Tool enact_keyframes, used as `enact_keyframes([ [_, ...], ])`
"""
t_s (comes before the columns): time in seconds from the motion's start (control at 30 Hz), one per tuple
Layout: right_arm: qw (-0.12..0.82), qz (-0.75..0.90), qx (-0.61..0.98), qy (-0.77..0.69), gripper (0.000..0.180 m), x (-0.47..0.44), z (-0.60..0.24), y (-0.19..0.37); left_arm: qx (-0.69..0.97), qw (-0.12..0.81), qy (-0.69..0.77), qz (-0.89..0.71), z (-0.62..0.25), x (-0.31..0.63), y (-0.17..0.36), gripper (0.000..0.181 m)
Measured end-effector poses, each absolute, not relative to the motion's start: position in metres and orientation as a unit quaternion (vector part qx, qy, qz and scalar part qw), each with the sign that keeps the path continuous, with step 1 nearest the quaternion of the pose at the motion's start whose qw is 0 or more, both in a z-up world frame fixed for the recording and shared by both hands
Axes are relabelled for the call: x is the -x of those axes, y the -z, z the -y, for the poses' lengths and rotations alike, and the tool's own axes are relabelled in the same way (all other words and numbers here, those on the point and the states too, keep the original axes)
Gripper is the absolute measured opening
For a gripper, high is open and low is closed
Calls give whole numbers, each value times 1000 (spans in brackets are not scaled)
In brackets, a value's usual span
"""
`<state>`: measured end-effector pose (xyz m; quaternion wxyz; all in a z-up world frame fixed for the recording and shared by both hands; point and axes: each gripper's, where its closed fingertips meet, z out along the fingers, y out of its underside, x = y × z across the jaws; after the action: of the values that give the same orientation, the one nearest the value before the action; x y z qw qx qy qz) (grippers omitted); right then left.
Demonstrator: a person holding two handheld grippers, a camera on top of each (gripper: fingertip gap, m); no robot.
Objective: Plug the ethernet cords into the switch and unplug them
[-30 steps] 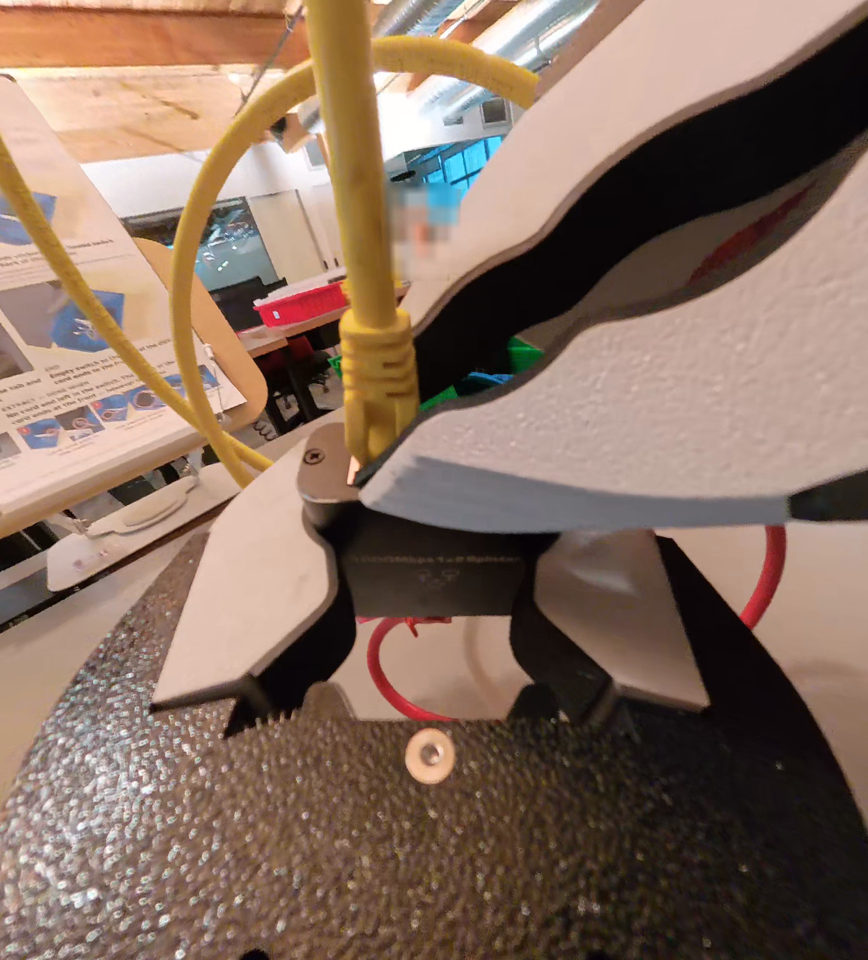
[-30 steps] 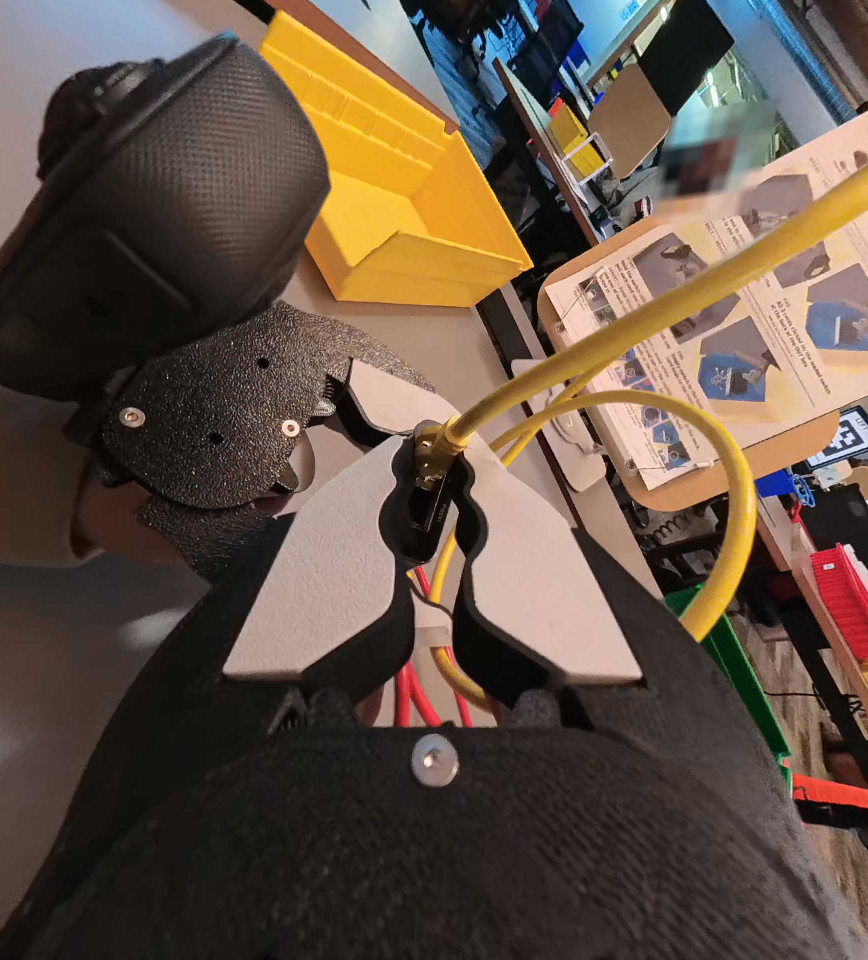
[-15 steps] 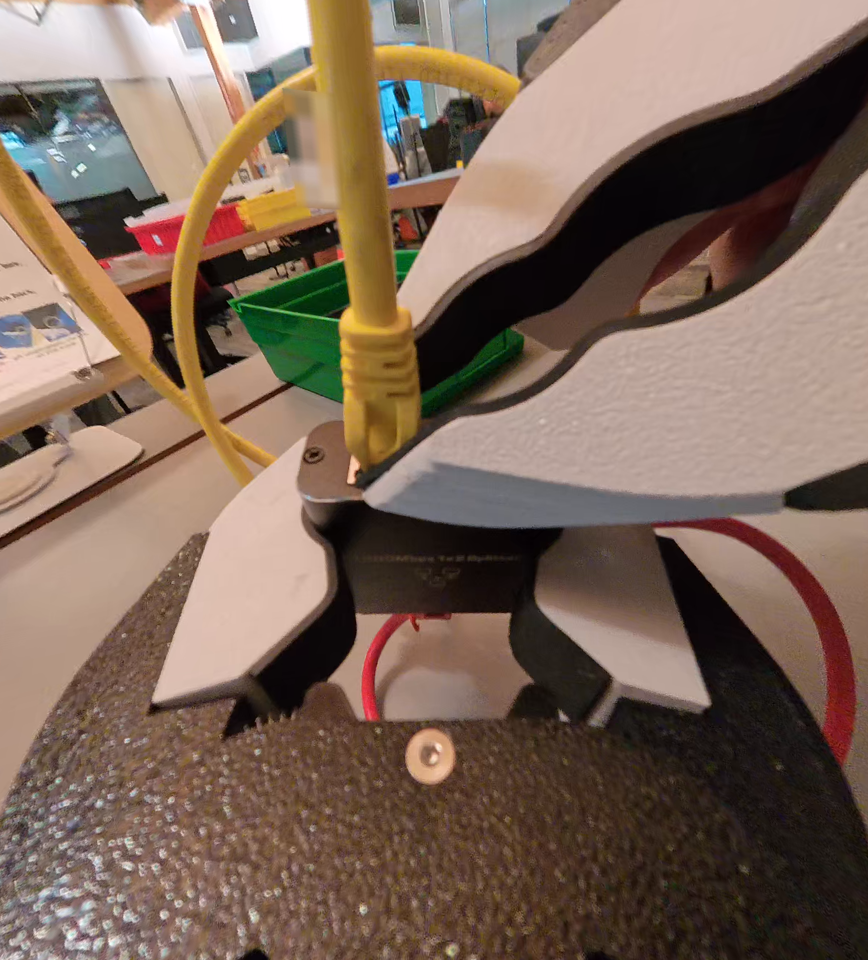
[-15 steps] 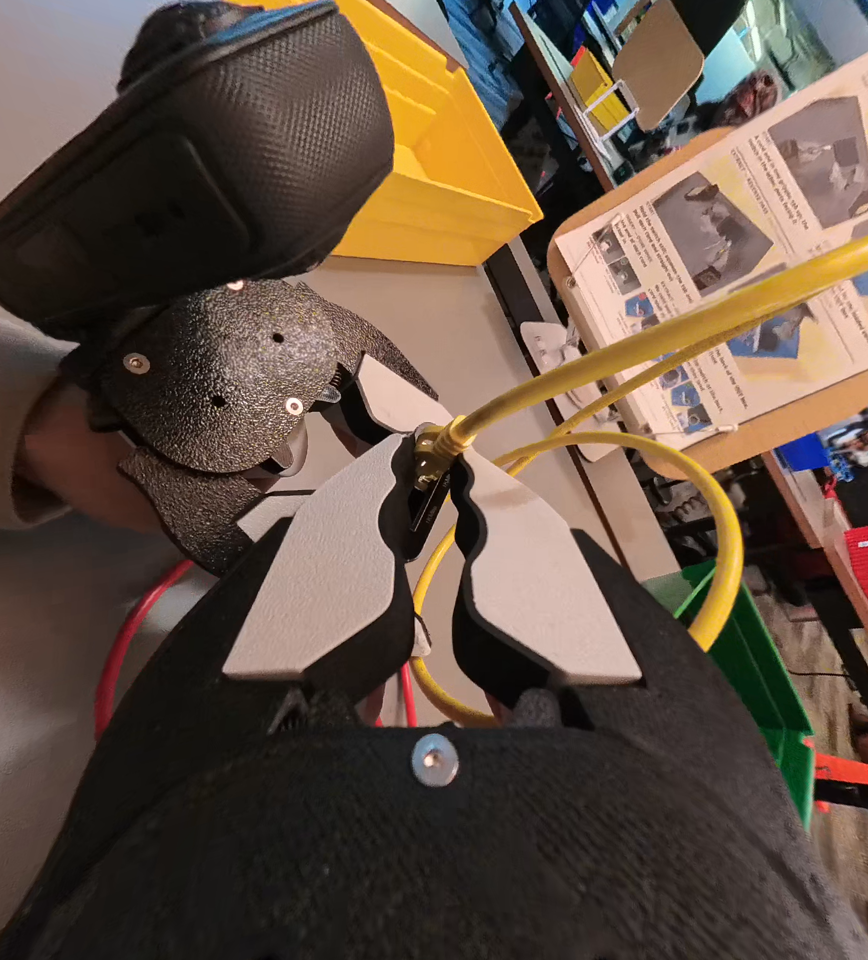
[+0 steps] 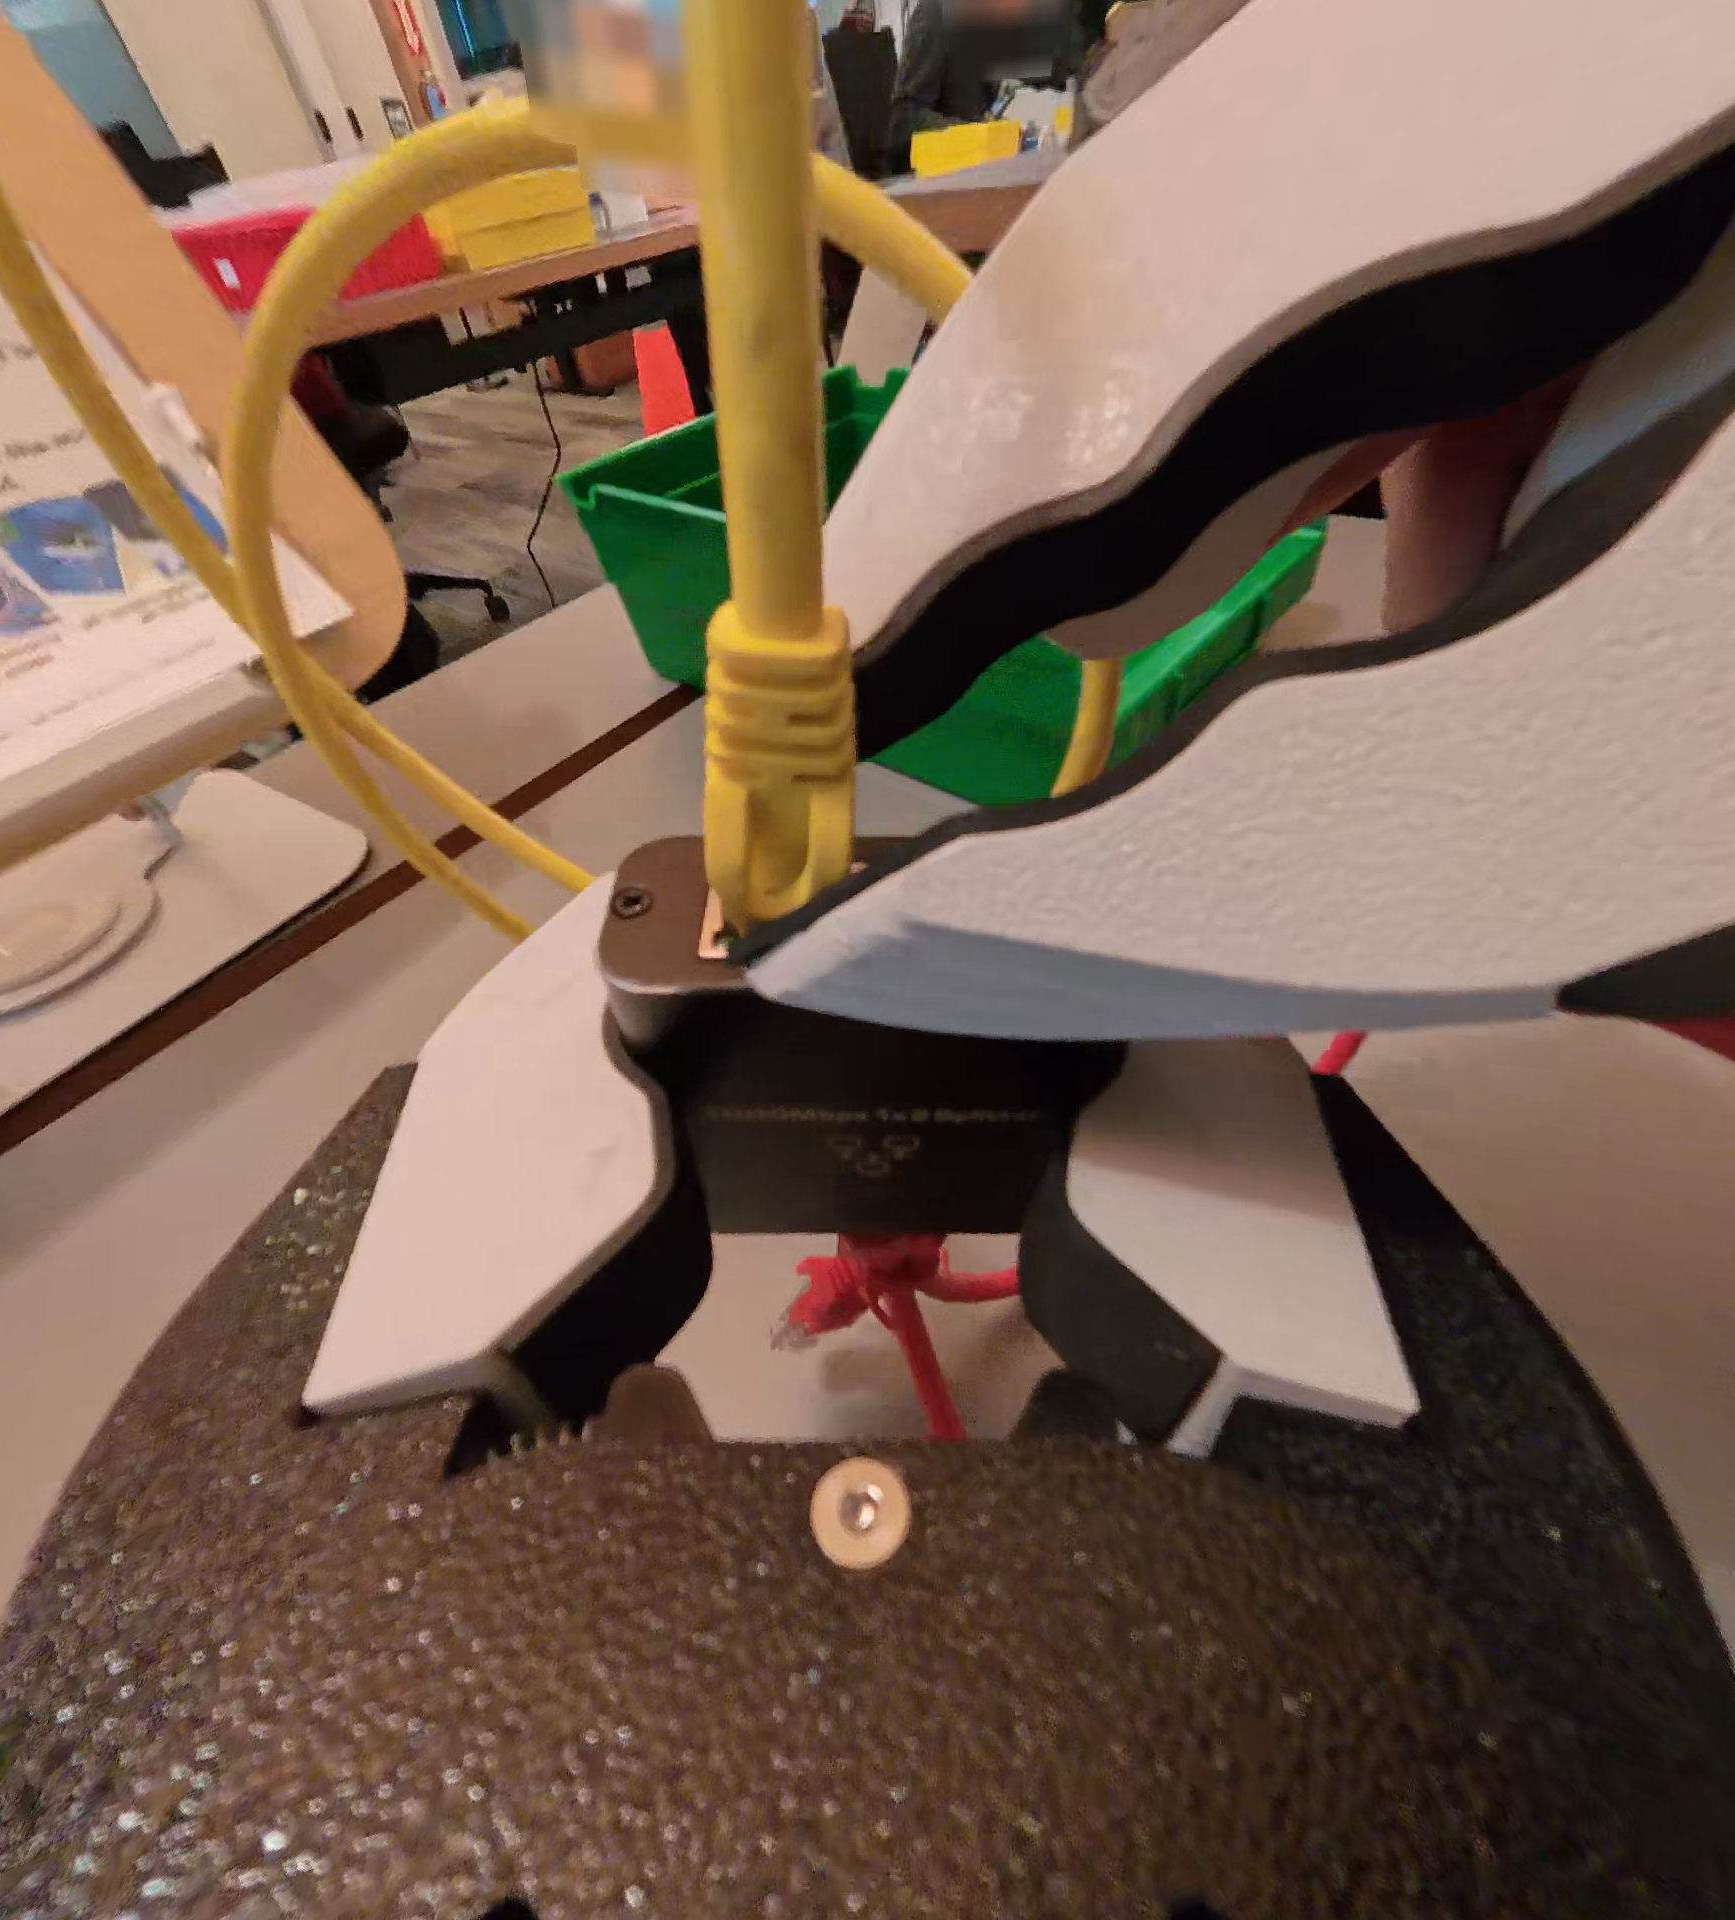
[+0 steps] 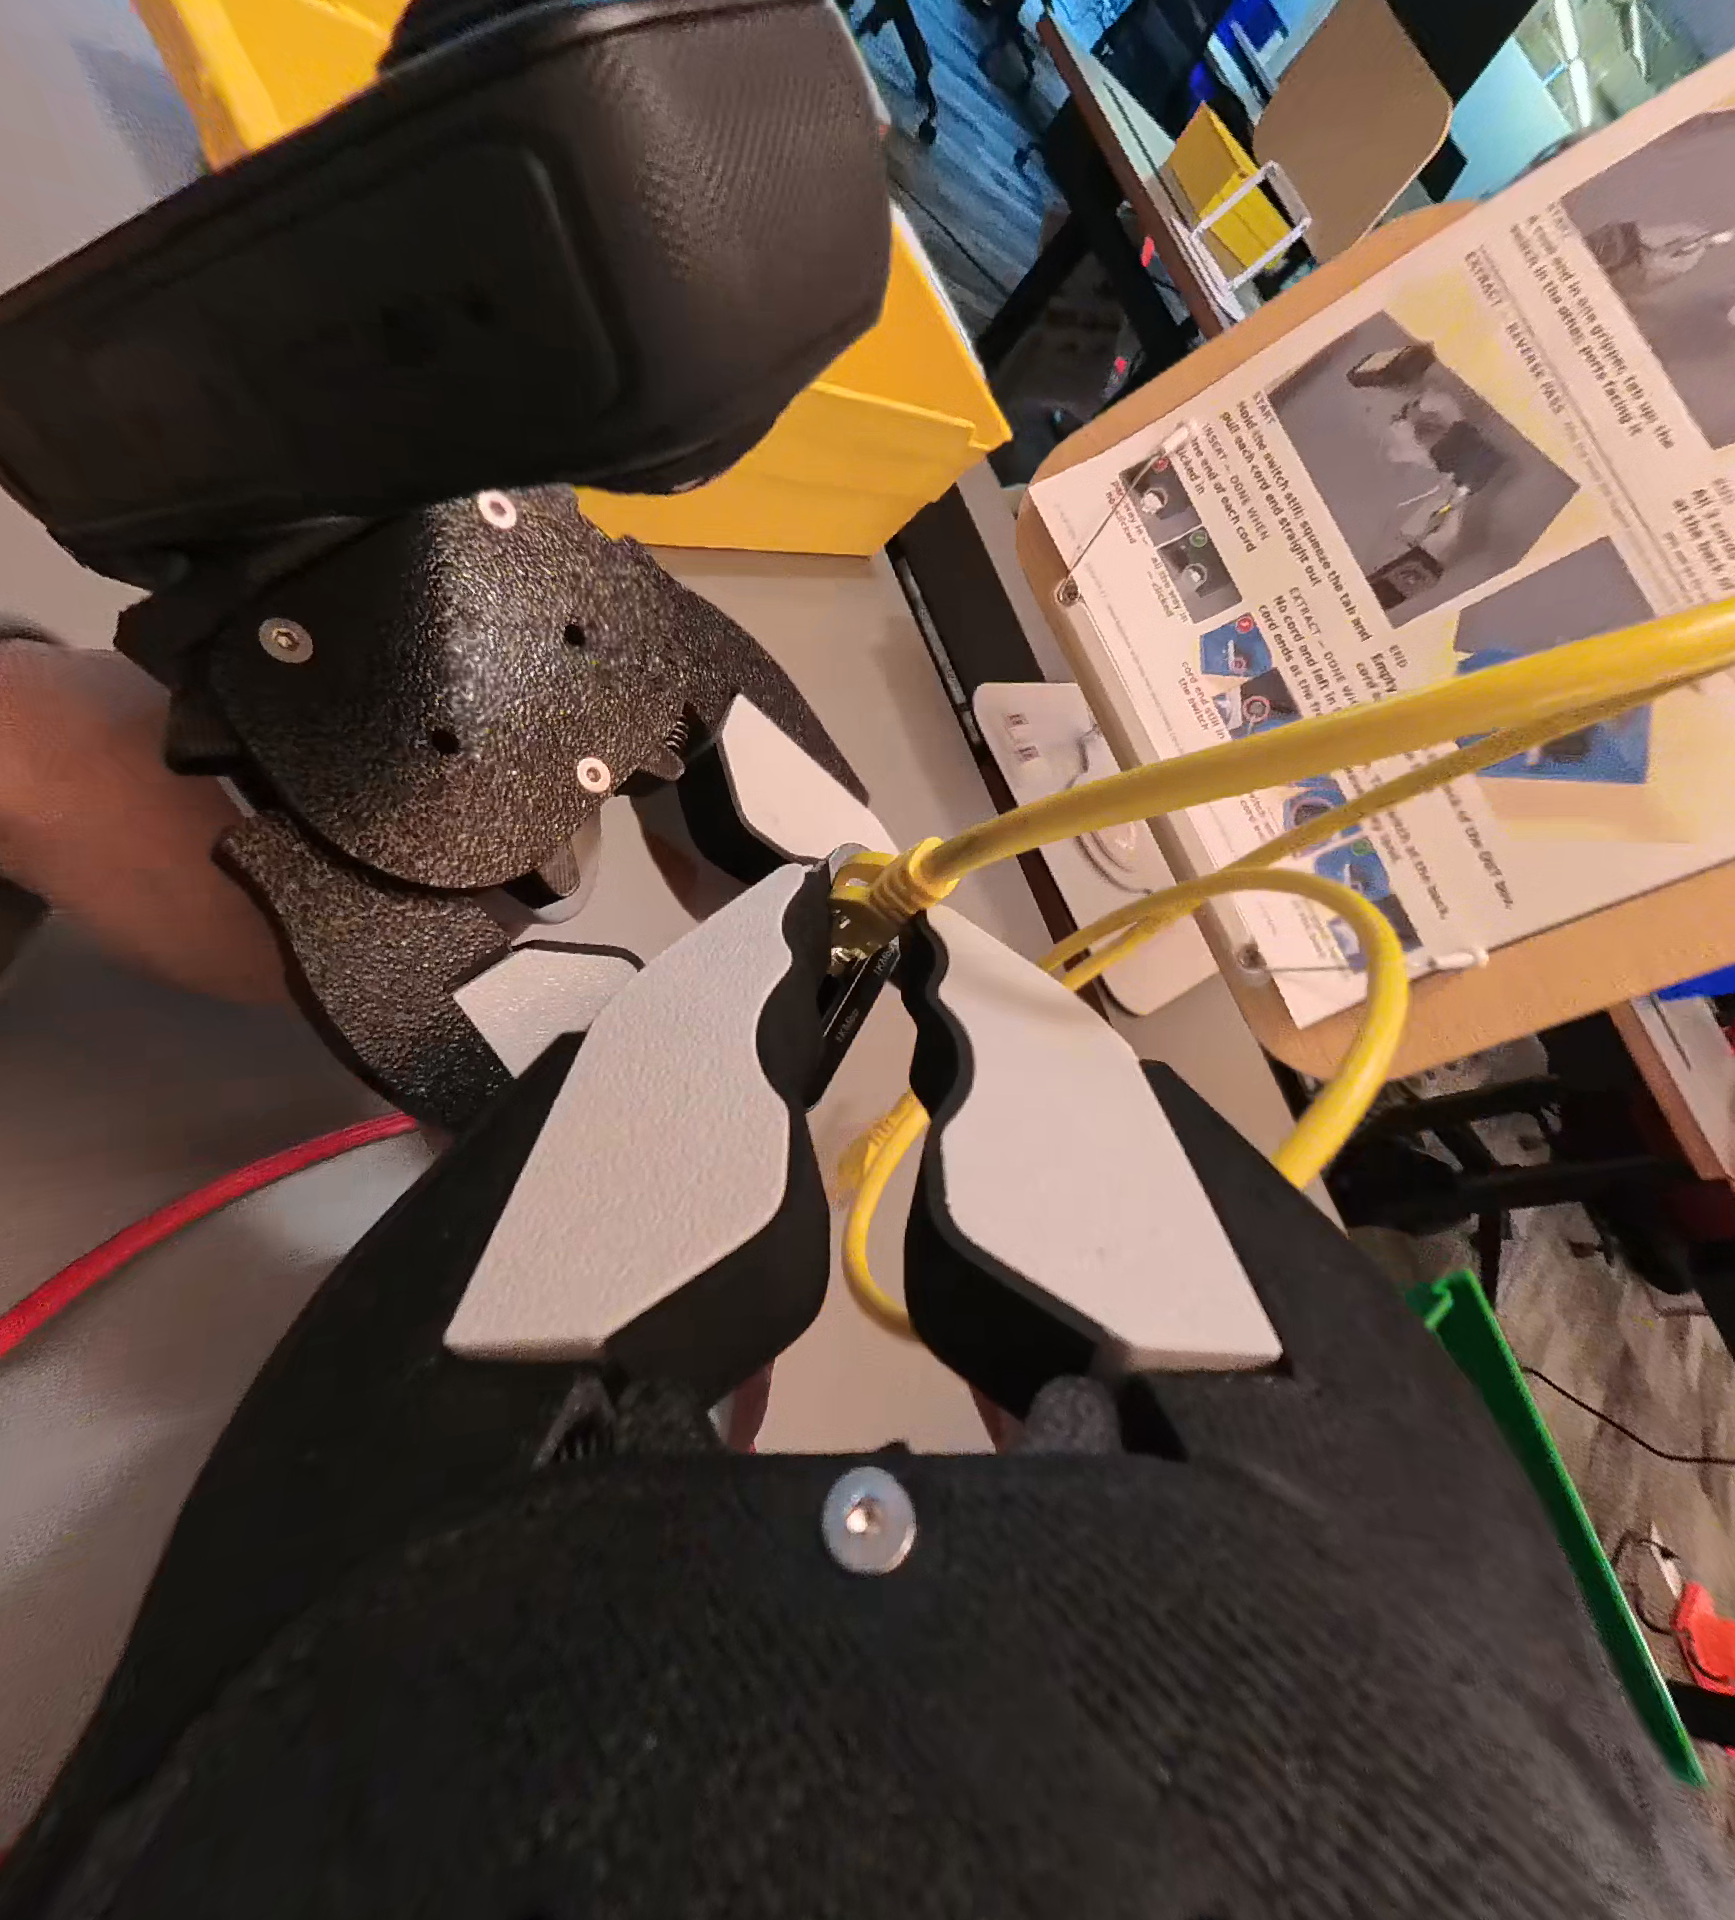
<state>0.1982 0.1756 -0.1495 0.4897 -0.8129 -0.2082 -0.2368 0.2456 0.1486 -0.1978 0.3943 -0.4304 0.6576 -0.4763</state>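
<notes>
Nearest in the left wrist view, the left tongs are clamped on the black switch, held above the counter. Just beyond, the right tongs pinch the yellow cord's plug at the switch's far face; the cord's long axis runs straight away from it. How deep the plug sits is hidden. A red cord lies loose below.

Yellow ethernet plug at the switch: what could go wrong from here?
1. The right tongs pinch the yellow ethernet plug right at the small black metal switch; a skewed pull could jam the latch.
2. The left tongs clamp only the switch's sides, so it may slip.
3. The looped yellow cord could snag on the paper-covered wooden instruction board.
</notes>
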Motion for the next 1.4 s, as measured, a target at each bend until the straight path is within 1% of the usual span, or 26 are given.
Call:
enact_keyframes([
  [0.17, 498, 224, 811, 211, 15, -213, -212, 165, 464, 389, 474, -640, -187, -260, 214, 75],
  [0.37, 504, 251, 803, 195, 14, -216, -231, 170, 490, 390, 453, -635, -208, -263, 221, 75],
  [0.7, 519, 260, 791, 194, 14, -213, -229, 168, 496, 390, 426, -649, -209, -258, 223, 75],
  [0.93, 527, 264, 786, 186, 14, -209, -229, 167, 496, 418, 421, -633, -212, -256, 219, 75],
  [1.13, 527, 262, 788, 181, 14, -210, -230, 169, 494, 417, 423, -635, -213, -257, 221, 76],
  [1.4, 538, 250, 790, 155, 14, -209, -230, 169, 486, 443, 412, -630, -215, -257, 220, 76],
])
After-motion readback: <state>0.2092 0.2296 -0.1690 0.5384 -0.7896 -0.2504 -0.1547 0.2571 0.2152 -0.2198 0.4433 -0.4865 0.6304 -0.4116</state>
